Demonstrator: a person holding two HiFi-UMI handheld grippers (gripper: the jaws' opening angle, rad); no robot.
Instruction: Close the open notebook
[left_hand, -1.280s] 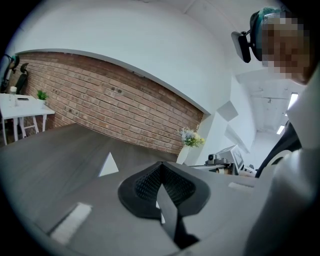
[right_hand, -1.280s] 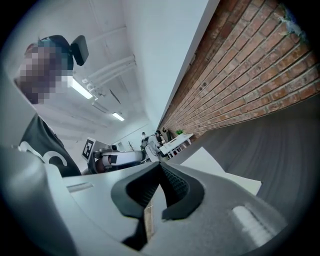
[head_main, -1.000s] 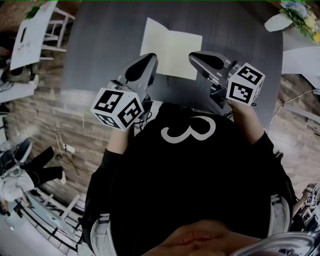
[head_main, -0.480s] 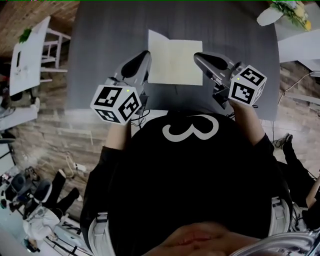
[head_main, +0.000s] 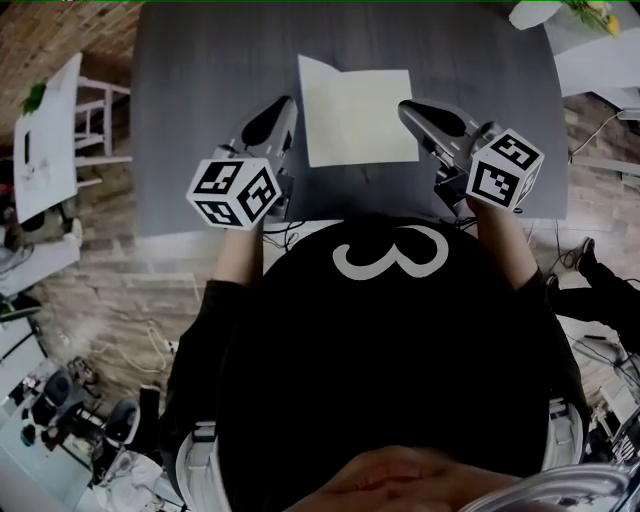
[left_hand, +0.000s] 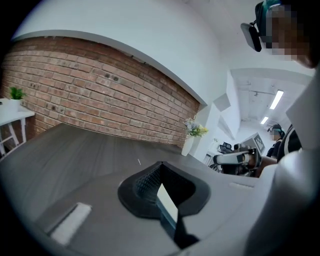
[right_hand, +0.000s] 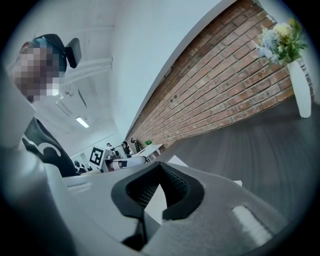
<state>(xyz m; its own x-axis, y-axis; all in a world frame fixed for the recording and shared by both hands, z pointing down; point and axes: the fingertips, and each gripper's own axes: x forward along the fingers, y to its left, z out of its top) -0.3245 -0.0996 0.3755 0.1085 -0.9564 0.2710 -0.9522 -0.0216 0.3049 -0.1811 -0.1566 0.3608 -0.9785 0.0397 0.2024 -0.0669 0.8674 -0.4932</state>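
Note:
The notebook (head_main: 358, 112) lies flat on the dark grey table (head_main: 200, 80), showing blank cream paper, with one corner raised at its far left. My left gripper (head_main: 274, 112) hovers just left of its near half, and my right gripper (head_main: 418, 112) just right of it; neither touches it. In the left gripper view the left gripper (left_hand: 160, 166) has its jaws together with nothing held. The right gripper (right_hand: 161, 166) is likewise shut and empty, with the notebook's (right_hand: 176, 162) pale page showing just beyond its tips.
A white vase of flowers (head_main: 540, 12) stands at the table's far right corner and also shows as a vase (right_hand: 301, 90) in the right gripper view. A white side table (head_main: 45, 140) stands to the left. The table's near edge (head_main: 200, 232) runs against the person's body.
The head view has shifted, so the table sits more squarely in frame. Both grippers have drifted slightly forward and now flank the notebook's near half. Jaws unchanged.

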